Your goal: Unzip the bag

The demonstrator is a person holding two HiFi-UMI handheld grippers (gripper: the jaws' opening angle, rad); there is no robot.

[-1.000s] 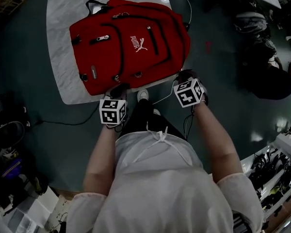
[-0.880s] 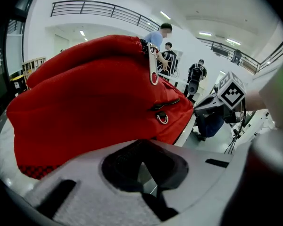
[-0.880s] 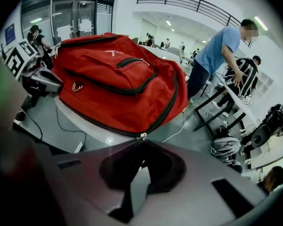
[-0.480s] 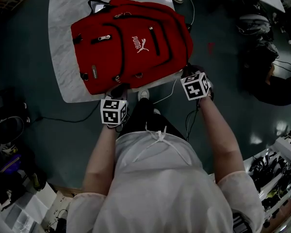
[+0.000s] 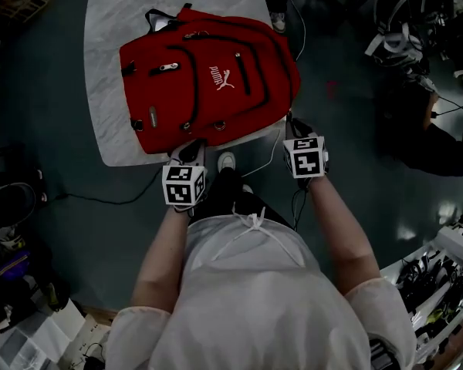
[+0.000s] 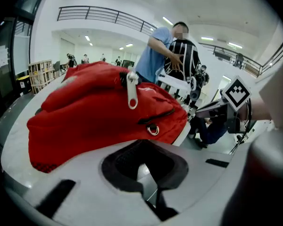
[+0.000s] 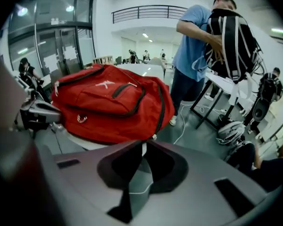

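The red bag lies flat on the marble table, front side up, with its bottom end at the edge nearest the person. The left gripper sits right at that near edge of the bag. From here I can't tell whether it touches the fabric. In the left gripper view its jaws are brought together with nothing between them, and the bag bulges just beyond the tips. A silver zip pull stands on top of the bag, and a small metal ring hangs lower down. The right gripper hangs off the bag's near right corner, beside the table and over the floor. In its own view the jaws likewise meet at the tips, gripping nothing, and the bag is a little way ahead. Beyond the table, a person in a blue shirt handles a black striped backpack.
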